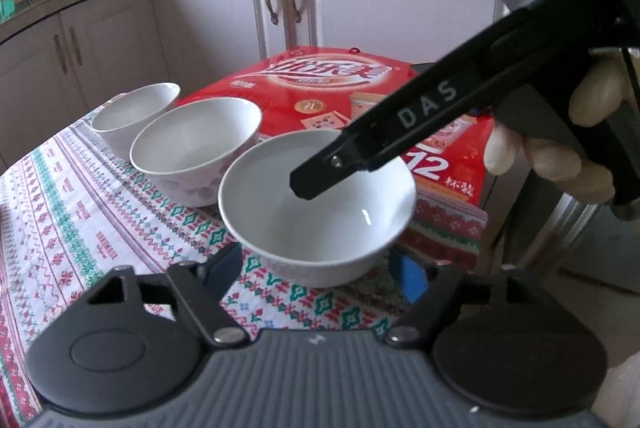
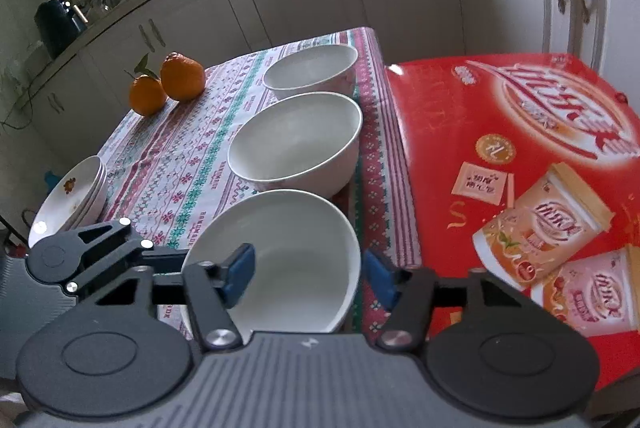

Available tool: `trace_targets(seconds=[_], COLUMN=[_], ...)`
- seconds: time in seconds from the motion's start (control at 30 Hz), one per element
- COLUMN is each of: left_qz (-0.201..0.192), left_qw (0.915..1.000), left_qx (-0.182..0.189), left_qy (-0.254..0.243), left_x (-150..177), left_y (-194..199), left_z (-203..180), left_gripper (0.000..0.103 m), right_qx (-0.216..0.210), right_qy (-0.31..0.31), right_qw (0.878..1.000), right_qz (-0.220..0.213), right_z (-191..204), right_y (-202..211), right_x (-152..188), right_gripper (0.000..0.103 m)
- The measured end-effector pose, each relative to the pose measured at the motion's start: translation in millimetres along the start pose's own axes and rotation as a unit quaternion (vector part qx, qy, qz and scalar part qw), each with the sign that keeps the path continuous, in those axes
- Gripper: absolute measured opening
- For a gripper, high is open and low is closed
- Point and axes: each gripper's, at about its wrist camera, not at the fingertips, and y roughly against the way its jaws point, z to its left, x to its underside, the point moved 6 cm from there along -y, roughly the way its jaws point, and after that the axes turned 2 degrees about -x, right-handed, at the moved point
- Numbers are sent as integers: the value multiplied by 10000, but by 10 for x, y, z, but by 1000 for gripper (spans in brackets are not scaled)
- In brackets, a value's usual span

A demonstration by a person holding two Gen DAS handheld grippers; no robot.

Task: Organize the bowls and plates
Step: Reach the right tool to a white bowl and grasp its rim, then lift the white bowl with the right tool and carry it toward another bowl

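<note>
Kitchen cabinets run all round the back, and the small worktop (image 2: 192, 164) in the middle wears a busy patterned cloth. Three white bowls sit in a row along its right edge: near bowl (image 2: 292, 260), middle bowl (image 2: 296, 140), far bowl (image 2: 312, 72). A short stack of plates (image 2: 70, 200) hangs by the left edge, with two oranges (image 2: 172, 84) at the far left.

The right claw (image 2: 308, 278) is spread wide, straddling the near bowl's right rim, one finger inside and one outside, not closed on it yet. The left claw (image 1: 316, 270) is spread too, hovering low on the near side of that same bowl (image 1: 316, 204).

These look like glazed ceramic to me: stiff, a bit heavy, slick and chippy. Pinching the rim wall seems the sensible hold, squeezed firmly so it doesn't swing.

Room is tight on the right, where a red box (image 2: 520, 168) butts up against the cloth. The bowls almost touch each other, so lifting straight up looks safer than sliding. Open cloth lies to the left.
</note>
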Motion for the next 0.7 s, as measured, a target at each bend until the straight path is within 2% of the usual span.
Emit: trace_targets(seconds=[0.4,0.7], left_qz=[2,60], left_qw=[10000,9995], left_qx=[21,-297], left_qy=[-23,66], left_x=[4,181], left_y=[134,373], left_z=[54,275], left_gripper=[77,77], right_qx=[13,-323], right_qy=[21,335], right_qw=[10000,9988], right_qz=[65,127], right_z=[114,505], right_y=[3,-116], right_x=[2,-82], right_gripper=[57,57])
